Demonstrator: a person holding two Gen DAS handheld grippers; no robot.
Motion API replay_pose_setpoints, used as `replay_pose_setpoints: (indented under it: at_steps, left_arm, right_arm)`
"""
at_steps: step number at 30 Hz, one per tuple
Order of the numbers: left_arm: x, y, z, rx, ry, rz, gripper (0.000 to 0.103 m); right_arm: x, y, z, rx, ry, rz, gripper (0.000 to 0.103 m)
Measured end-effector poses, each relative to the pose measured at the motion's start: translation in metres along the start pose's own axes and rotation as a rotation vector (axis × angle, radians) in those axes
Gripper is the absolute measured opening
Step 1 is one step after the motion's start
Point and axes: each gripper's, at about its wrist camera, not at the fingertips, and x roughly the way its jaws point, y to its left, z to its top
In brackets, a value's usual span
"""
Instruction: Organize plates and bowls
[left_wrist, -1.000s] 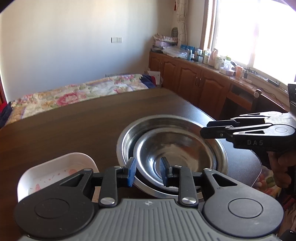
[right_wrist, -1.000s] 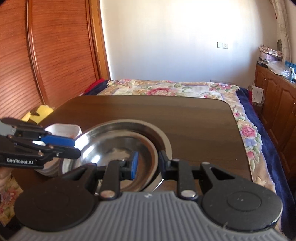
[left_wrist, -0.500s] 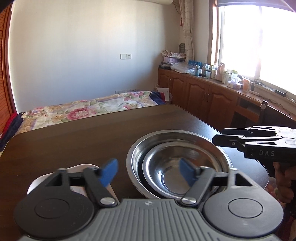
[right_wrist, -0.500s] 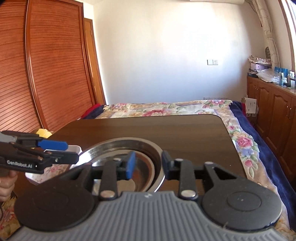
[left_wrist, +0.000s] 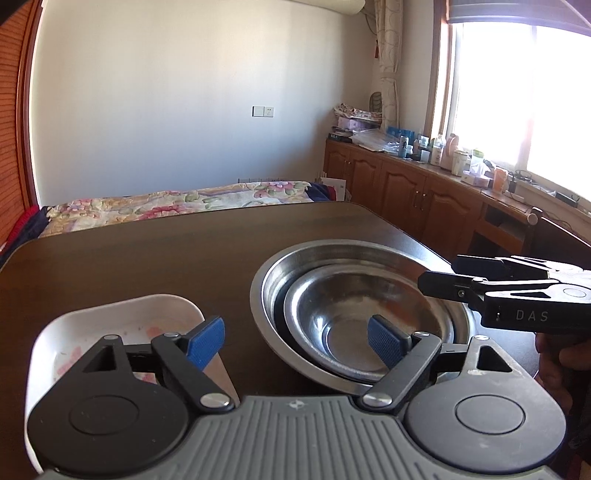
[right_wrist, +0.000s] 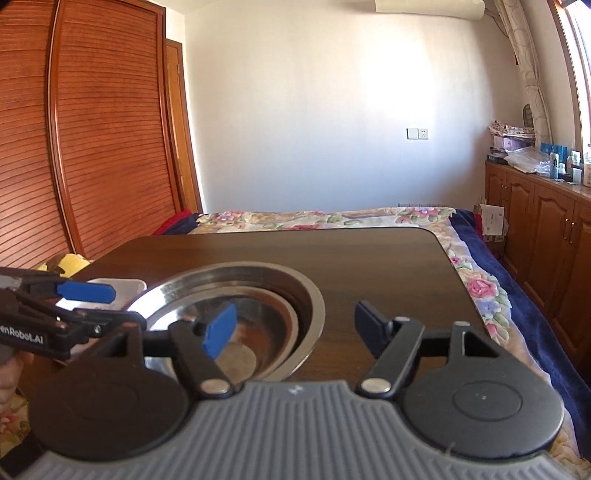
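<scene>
A small steel bowl (left_wrist: 354, 317) sits nested inside a large steel bowl (left_wrist: 266, 280) on the dark wooden table (left_wrist: 147, 266). A white dish (left_wrist: 110, 325) with a pink pattern lies just left of them. My left gripper (left_wrist: 295, 341) hovers at the bowls' near-left rim, its jaws opening, blue pads touching nothing. My right gripper (right_wrist: 295, 330) stands at the large bowl's (right_wrist: 314, 295) right side, its jaws also opening, with only the rim and table between the pads. Each gripper shows in the other's view: the right gripper (left_wrist: 441, 275) and the left gripper (right_wrist: 122, 306).
A bed with a floral cover (right_wrist: 332, 218) lies beyond the table's far edge. Wooden cabinets (left_wrist: 406, 192) with bottles run under the window on the right. A slatted wooden wardrobe (right_wrist: 92, 147) stands at the left. A hand (left_wrist: 557, 365) holds the right gripper.
Both grippers' jaws have spread from nearly shut to wide apart. Both views have tilted up slightly, so the bowls sit lower in the frames. The bowls and the dish have not moved.
</scene>
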Motion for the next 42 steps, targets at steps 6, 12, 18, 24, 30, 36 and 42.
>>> replay_pose_setpoints:
  at_steps: [6, 12, 18, 24, 30, 36, 42]
  left_arm:
    - [0.001, 0.0, -0.004, -0.006, 0.001, -0.01, 0.084]
    - [0.008, 0.002, -0.002, -0.017, 0.013, -0.012, 0.064]
    - [0.012, 0.003, -0.005, -0.034, 0.03, -0.015, 0.053]
    - [0.012, 0.0, -0.003, -0.022, 0.029, -0.008, 0.049]
    - [0.012, -0.001, -0.003, -0.021, 0.027, 0.001, 0.047]
    - [0.011, -0.004, -0.005, -0.021, 0.024, 0.008, 0.043]
    - [0.009, -0.006, -0.006, -0.019, 0.026, 0.015, 0.042]
  right_arm:
    - [0.003, 0.003, -0.004, 0.01, 0.01, 0.017, 0.071]
    - [0.005, 0.005, -0.006, 0.015, 0.008, 0.026, 0.071]
    - [0.009, 0.003, -0.006, 0.029, 0.016, 0.031, 0.071]
    - [0.012, 0.004, -0.006, 0.03, 0.018, 0.032, 0.07]
    - [0.017, 0.001, -0.005, 0.042, 0.025, 0.034, 0.062]
    - [0.022, -0.003, -0.009, 0.077, 0.048, 0.058, 0.049]
    - [0.021, -0.008, -0.01, 0.117, 0.039, 0.071, 0.036]
